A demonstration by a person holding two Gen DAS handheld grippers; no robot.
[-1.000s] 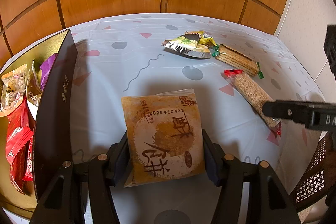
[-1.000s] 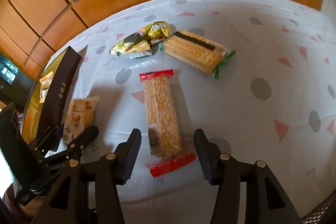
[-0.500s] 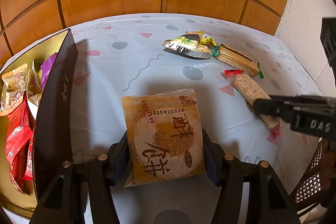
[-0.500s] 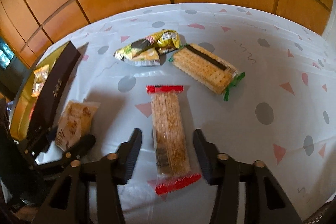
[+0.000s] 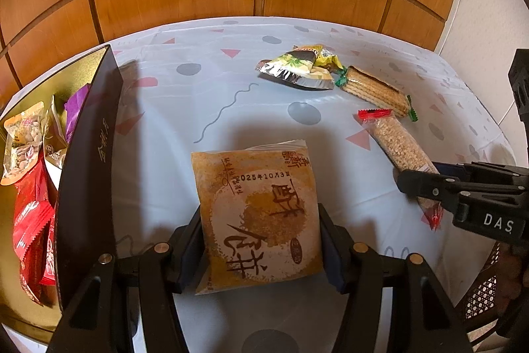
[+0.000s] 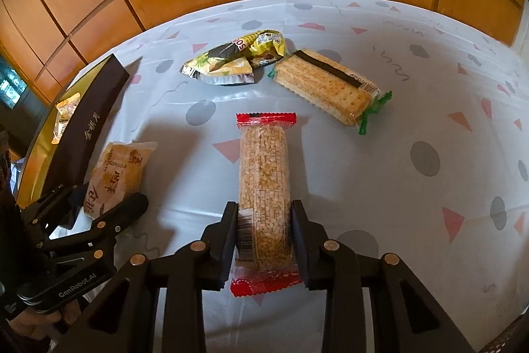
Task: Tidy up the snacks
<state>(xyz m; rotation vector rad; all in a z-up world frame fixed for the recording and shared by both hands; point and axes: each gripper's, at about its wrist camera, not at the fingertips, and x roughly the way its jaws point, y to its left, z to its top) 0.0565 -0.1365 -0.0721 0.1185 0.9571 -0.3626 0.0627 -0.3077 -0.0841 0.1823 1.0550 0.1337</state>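
My left gripper (image 5: 260, 219) is shut on a square brown pastry packet (image 5: 254, 187), held a little above the tablecloth beside the dark gift box (image 5: 86, 154). In the right wrist view the same packet (image 6: 115, 171) shows at the left, in the left gripper (image 6: 105, 207). A long grain bar in a clear wrapper with red ends (image 6: 263, 161) lies on the cloth. My right gripper (image 6: 264, 209) has its pads pressed on the bar's near end, and its jaws are opening slightly. The left wrist view shows the right gripper (image 5: 410, 184) on the bar (image 5: 396, 144).
The box holds several snack packets (image 5: 29, 220) on its gold inside. A yellow-green foil packet (image 6: 231, 62) and a cracker pack with green ends (image 6: 324, 85) lie further back on the patterned tablecloth (image 6: 429, 121). Wooden panels stand behind. A wicker chair (image 5: 479, 296) is at the right edge.
The right gripper's jaws came together from wide apart onto the grain bar's near end, and the bar now points straight ahead between them. The left gripper and its packet have not moved.
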